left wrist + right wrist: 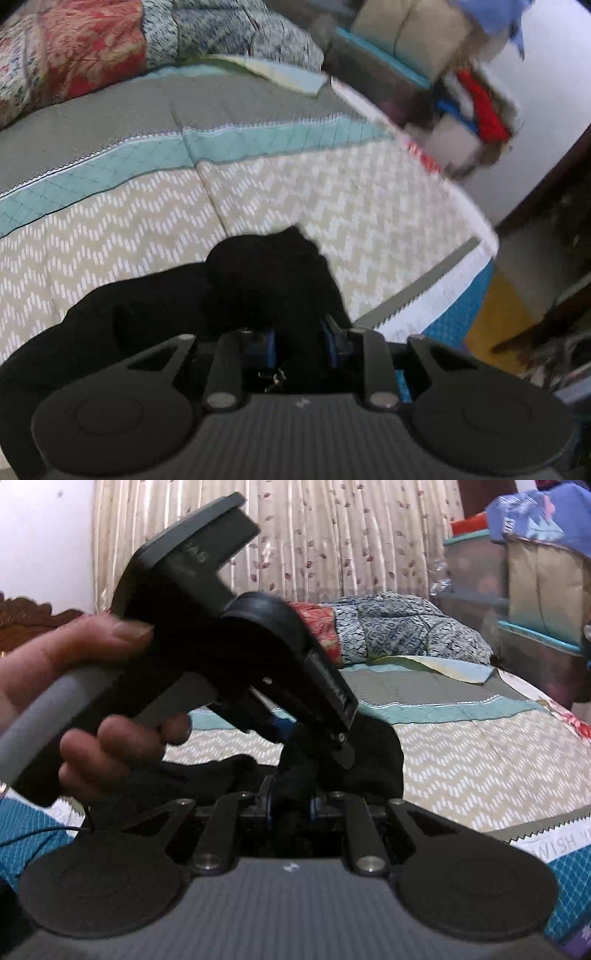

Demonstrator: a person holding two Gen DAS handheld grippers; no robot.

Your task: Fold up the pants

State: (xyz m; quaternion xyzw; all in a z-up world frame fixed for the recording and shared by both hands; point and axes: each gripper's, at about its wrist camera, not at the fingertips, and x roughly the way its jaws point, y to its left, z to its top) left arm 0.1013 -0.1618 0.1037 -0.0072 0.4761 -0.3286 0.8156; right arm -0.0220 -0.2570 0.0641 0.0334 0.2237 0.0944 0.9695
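Observation:
Black pants (pixel 258 280) are bunched up over a zigzag-patterned bedspread (pixel 332 192). In the left wrist view my left gripper (pixel 299 343) has its blue pads (pixel 271 347) pressed into a wad of this black cloth. The right wrist view shows my right gripper (pixel 291 803) shut on another fold of the pants (pixel 373 753), lifted off the bed. Just above it a hand (pixel 74 653) holds the left gripper (pixel 291 738), tilted downward and clamped on the same cloth. The two grippers are close together. Most of the pants hang hidden beneath the grippers.
A rolled quilt (pixel 399 631) in red and blue lies at the head of the bed. Stacked storage boxes with clothes (pixel 535 646) stand beside the bed on the right. A curtain (pixel 332 535) hangs behind. The bed's edge (pixel 480 236) drops to a yellow floor (pixel 495 314).

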